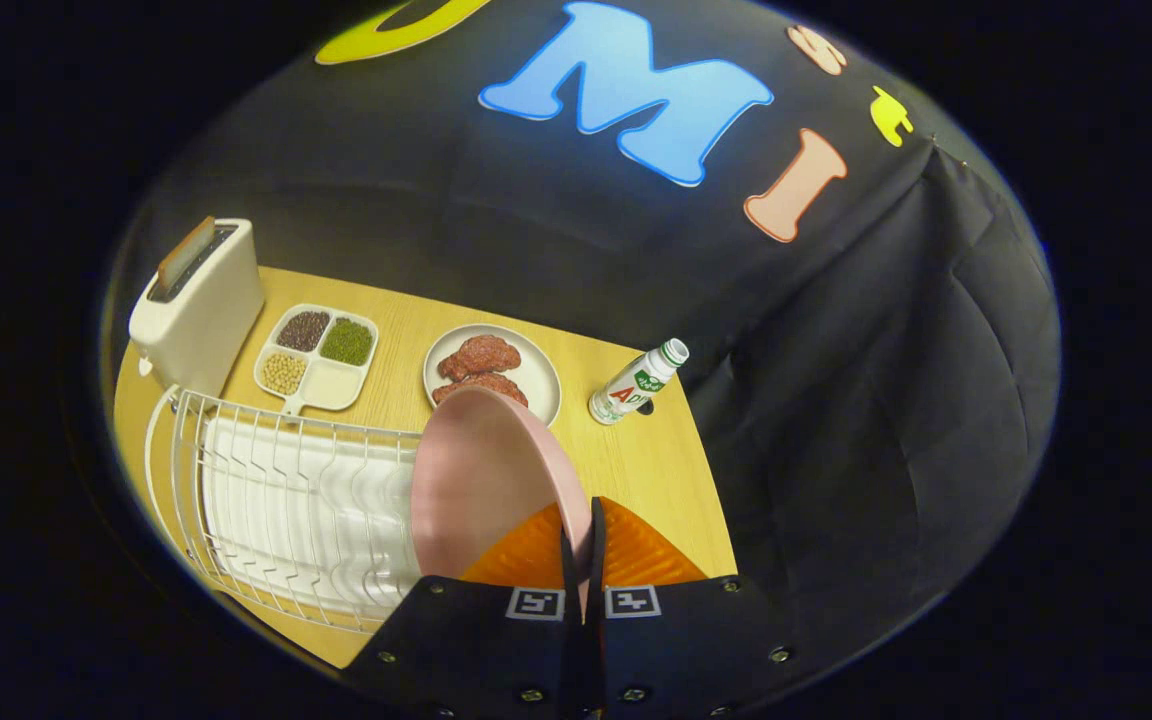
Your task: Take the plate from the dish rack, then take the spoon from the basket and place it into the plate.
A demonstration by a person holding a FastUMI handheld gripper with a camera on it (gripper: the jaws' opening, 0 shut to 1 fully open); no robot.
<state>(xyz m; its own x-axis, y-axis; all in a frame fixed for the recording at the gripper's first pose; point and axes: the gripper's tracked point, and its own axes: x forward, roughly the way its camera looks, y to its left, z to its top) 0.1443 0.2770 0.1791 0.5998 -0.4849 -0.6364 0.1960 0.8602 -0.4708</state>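
A pink plate (481, 480) stands on edge in my gripper (583, 540), which is shut on its rim, both fingers pressing on the thin edge. The plate hangs above the right end of the white wire dish rack (286, 500), tilted with its hollow side toward the rack. The rack's slots under it hold nothing else that I can see. The plate hides part of the rack's right end.
Beyond the rack stand a white toaster (198, 300), a divided tray of beans (318, 355), a white plate with meat patties (536, 375) and a small bottle (636, 383) near the wooden table's (636, 470) right edge.
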